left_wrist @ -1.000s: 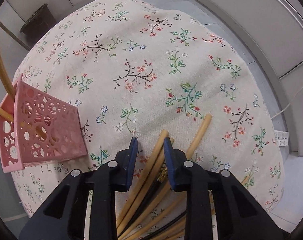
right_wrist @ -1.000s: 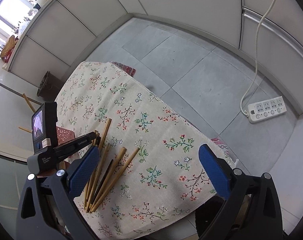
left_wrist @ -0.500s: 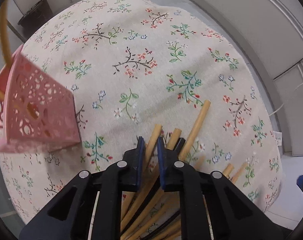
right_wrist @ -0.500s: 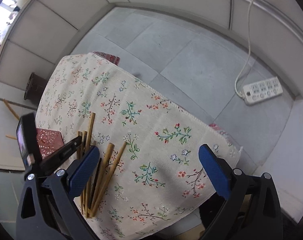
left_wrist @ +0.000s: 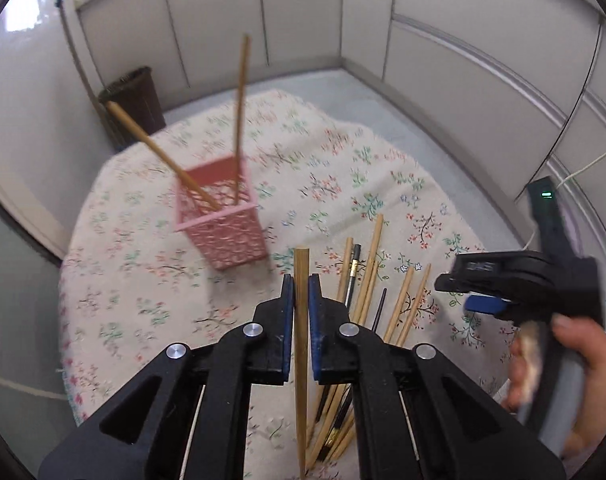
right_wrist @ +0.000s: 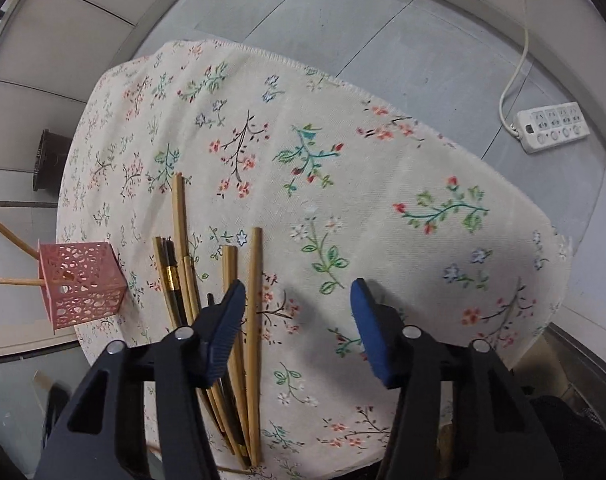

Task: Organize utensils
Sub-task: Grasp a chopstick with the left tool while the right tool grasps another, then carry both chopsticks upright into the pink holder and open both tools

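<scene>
Left gripper (left_wrist: 301,292) clamped on one tan bamboo chopstick (left_wrist: 301,344), near-right of pink perforated plastic holder (left_wrist: 223,220). Right gripper (right_wrist: 299,328) closing, nothing between, over loose chopstick pile (right_wrist: 207,300) on floral-clothed worktop (right_wrist: 343,160).

Left wrist cam looks forward-down along its hand-held gripper (left_wrist: 301,294) across the worktop (left_wrist: 143,320) toward the far wall. Right wrist cam aims steeper, closer — near top-down on the cloth. Shared: pink basket (left_wrist: 219,216), loose chopsticks (right_wrist: 231,320).
</scene>
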A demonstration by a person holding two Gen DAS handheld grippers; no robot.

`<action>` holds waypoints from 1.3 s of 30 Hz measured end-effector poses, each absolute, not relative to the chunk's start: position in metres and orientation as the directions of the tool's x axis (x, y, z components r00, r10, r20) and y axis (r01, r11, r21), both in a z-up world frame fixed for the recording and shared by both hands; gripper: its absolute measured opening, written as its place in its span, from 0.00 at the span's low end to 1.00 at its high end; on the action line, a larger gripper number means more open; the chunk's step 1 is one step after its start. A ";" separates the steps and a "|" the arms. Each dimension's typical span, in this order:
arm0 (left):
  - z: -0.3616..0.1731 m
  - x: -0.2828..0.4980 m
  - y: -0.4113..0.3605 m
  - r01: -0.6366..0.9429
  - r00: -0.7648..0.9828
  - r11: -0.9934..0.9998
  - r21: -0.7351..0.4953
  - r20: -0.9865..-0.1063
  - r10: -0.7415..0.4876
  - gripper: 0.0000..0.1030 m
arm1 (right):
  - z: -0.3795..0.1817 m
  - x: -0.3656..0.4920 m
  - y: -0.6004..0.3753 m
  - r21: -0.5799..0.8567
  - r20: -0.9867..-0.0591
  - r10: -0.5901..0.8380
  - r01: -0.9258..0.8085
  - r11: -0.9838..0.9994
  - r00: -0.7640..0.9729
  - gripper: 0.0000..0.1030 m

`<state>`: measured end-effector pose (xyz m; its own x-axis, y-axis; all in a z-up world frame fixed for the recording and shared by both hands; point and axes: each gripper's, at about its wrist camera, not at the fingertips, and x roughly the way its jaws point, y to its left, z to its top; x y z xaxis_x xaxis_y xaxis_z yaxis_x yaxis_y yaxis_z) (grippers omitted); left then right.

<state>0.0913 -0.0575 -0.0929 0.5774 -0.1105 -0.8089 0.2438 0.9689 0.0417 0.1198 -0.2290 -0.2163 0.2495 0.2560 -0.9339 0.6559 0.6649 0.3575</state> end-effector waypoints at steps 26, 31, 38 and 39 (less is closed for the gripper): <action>-0.017 0.051 0.028 0.123 0.745 0.987 -0.102 -0.647 -0.160 0.06 | -0.147 0.110 -0.184 0.487 -0.843 0.227 0.513 0.707 0.487 0.06; -0.006 0.049 0.029 0.108 0.767 0.986 -0.126 -0.621 -0.163 0.06 | -0.079 0.077 -0.175 0.531 -0.740 0.215 0.358 0.768 0.638 0.06; 0.023 0.056 0.032 0.090 0.805 0.982 -0.164 -0.569 -0.168 0.06 | -0.003 0.057 -0.185 0.571 -0.616 0.223 0.233 0.787 0.755 0.06; 0.027 0.058 0.033 0.087 0.810 0.982 -0.166 -0.562 -0.166 0.06 | 0.007 0.055 -0.185 0.572 -0.600 0.222 0.218 0.791 0.768 0.06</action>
